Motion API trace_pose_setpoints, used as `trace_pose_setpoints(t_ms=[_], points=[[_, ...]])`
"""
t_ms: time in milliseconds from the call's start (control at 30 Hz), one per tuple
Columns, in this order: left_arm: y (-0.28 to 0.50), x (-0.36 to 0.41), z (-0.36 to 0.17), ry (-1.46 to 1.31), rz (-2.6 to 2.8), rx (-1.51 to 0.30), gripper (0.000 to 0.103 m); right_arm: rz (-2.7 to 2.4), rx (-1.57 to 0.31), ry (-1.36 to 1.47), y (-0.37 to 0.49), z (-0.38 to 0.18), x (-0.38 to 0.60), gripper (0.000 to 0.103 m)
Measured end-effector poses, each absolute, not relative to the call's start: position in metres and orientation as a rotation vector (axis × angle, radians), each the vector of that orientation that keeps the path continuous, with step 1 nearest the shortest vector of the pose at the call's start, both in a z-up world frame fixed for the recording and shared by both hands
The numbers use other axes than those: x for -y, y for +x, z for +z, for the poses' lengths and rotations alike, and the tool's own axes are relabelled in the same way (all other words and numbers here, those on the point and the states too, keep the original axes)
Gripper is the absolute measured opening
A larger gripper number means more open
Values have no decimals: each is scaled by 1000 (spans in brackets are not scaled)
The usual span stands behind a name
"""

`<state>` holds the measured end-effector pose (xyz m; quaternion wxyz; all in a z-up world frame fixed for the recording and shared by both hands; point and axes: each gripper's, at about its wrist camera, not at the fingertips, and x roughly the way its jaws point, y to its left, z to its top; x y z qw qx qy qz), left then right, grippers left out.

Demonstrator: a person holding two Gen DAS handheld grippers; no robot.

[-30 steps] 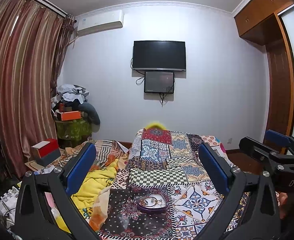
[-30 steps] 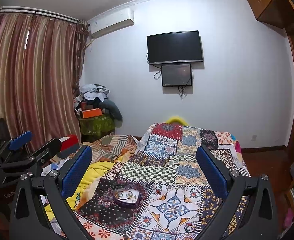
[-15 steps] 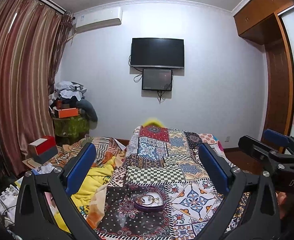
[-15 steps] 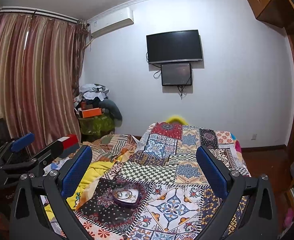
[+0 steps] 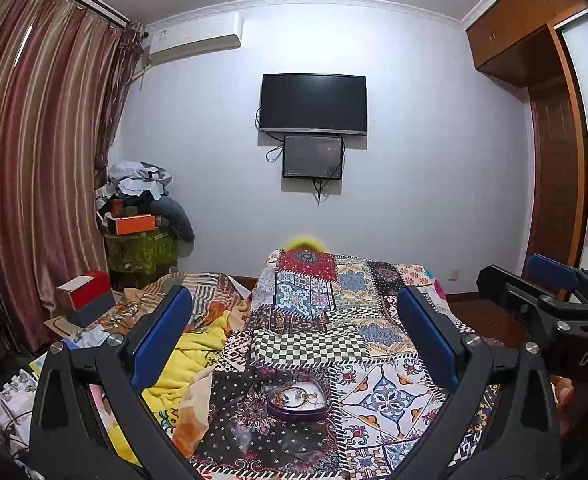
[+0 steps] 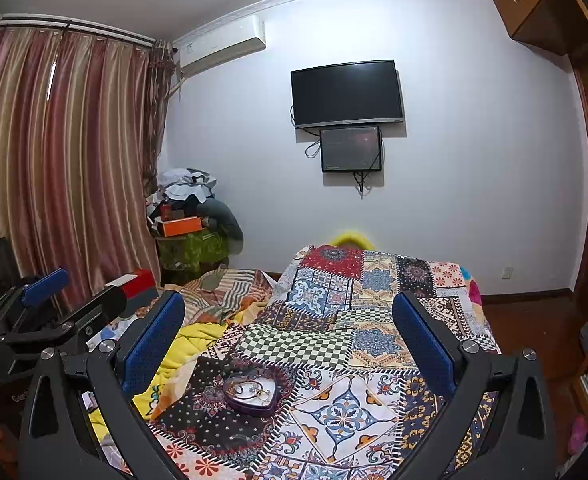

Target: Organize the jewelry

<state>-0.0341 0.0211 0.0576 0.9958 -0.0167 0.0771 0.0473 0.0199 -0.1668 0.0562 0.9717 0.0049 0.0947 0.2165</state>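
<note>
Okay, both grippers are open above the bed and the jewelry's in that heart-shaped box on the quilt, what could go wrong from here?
1. The heart-shaped box sits on a soft, rumpled quilt; pressing down beside it could tip it and spill the jewelry.
2. The pieces look small and tangled together, so wide jaws may lift several at once or drop one into the busy quilt pattern, where it would be hard to spot.

Patchwork quilt [image 5: 358, 344] bare all around the purple heart dish [image 5: 298, 398]; open approach from above and right. Rumpled yellow blanket [image 5: 189, 364] crowds the left side.
</note>
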Motion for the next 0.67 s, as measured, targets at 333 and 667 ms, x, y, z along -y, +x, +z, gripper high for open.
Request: trace_pose_setpoints(t_ms=[333, 667], points=[[-34, -26, 57, -37, 102, -157, 103, 437, -193, 12, 21, 56, 167, 103], [-31, -34, 52, -52, 112, -169, 103, 436, -206, 6, 23, 51, 164, 103]])
